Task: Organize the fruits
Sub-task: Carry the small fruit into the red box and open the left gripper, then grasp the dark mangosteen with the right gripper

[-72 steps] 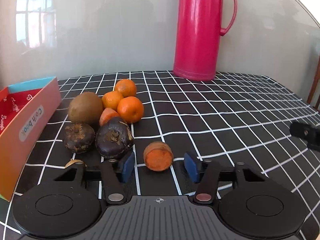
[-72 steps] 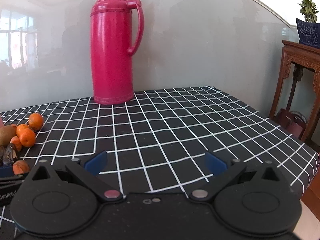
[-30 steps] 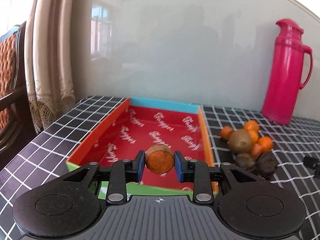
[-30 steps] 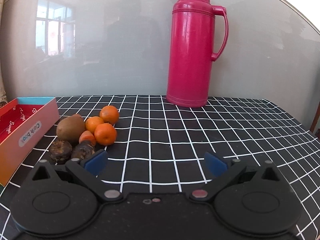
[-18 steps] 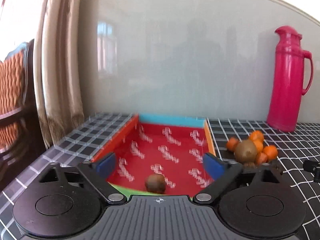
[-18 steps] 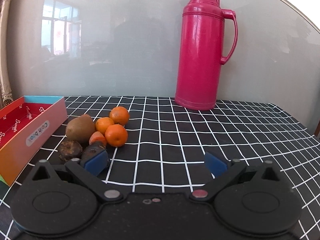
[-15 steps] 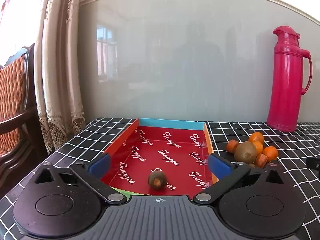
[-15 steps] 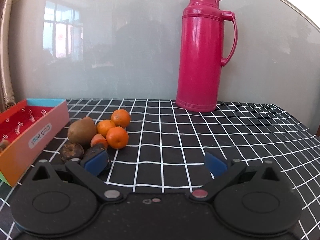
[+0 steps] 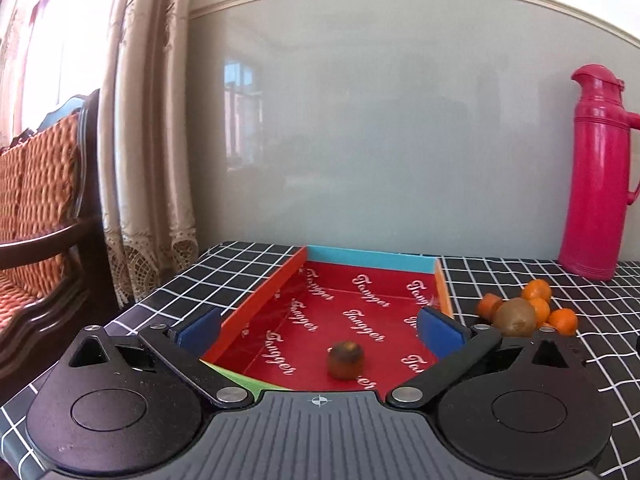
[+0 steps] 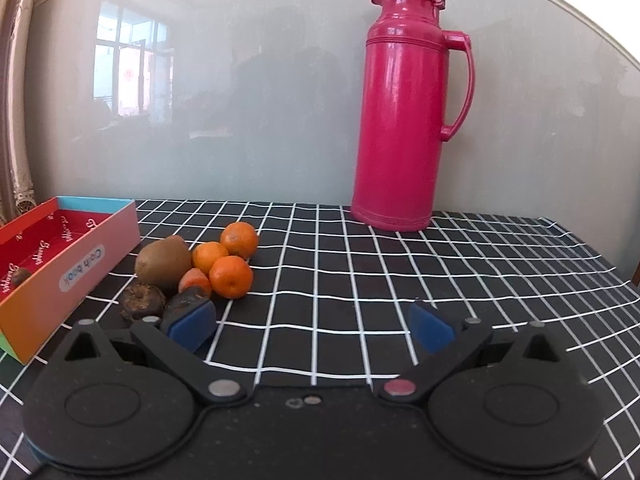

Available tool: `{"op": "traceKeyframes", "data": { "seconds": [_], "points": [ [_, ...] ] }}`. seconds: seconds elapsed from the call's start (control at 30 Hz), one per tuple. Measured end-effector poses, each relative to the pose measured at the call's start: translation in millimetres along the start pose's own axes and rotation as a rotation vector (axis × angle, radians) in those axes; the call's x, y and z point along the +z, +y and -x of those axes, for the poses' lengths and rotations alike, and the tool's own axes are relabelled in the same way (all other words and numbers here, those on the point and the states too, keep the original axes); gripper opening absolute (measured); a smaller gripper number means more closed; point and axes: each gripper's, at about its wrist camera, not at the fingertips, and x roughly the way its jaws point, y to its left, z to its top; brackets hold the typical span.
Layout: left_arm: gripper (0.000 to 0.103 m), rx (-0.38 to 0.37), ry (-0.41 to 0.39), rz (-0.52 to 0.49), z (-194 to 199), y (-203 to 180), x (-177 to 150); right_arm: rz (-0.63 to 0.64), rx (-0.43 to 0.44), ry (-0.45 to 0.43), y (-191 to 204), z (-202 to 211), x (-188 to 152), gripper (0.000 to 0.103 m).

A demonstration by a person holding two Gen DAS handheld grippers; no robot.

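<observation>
Orange woven cloth covers the wooden chair (image 9: 36,216) far to the left, and shiny cream curtains (image 9: 140,140) with lace at the bottom hang next to it. A black tablecloth (image 10: 360,280) with thin white lines that make squares covers the table, and a smooth, pale, glossy wall stands behind it. On the left part of the table lies a long flat cardboard box (image 9: 264,300) with a red floor with white writing, an orange side and a blue far end. One small round brown-orange fruit (image 9: 346,359) lies alone in the box, near its front end. The left gripper (image 9: 320,326) hovers over that end with its blue pads spread wide and nothing between them; its jaws have just been opening. Just right of the box sits a little heap of fruit: a fuzzy brown kiwi (image 10: 163,261), three bumpy round tangerines (image 10: 231,277), a small orange piece and two dark wrinkled fruits (image 10: 143,304). The right gripper (image 10: 312,326) is spread wide too and empty, with its left pad in front of one dark fruit. Far back to the right stands a tall, shiny pink thermos jug (image 10: 400,112) with a handle.
</observation>
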Motion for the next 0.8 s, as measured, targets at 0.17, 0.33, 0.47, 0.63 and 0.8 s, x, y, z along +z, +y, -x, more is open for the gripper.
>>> {"op": "traceKeyframes", "data": {
  "seconds": [0.17, 0.33, 0.47, 0.63, 0.8],
  "points": [
    [0.103, 0.002, 0.013, 0.003, -1, 5, -1, 0.009, 0.024, 0.013, 7, -2, 0, 0.103],
    [0.103, -0.012, 0.011, -0.017, 1, 6, -1, 0.022, 0.029, -0.002, 15, -3, 1, 0.103],
    [0.103, -0.003, 0.011, -0.034, 1, 9, -1, 0.047, 0.047, 0.012, 24, -8, 1, 0.101],
    [0.103, 0.018, 0.015, -0.039, 0, 21, -2, 0.086, 0.063, 0.012, 39, -13, 1, 0.093],
    [0.103, 0.037, 0.017, -0.021, -1, 36, -2, 0.111, 0.077, 0.048, 53, -23, 0, 0.091]
  ]
}}
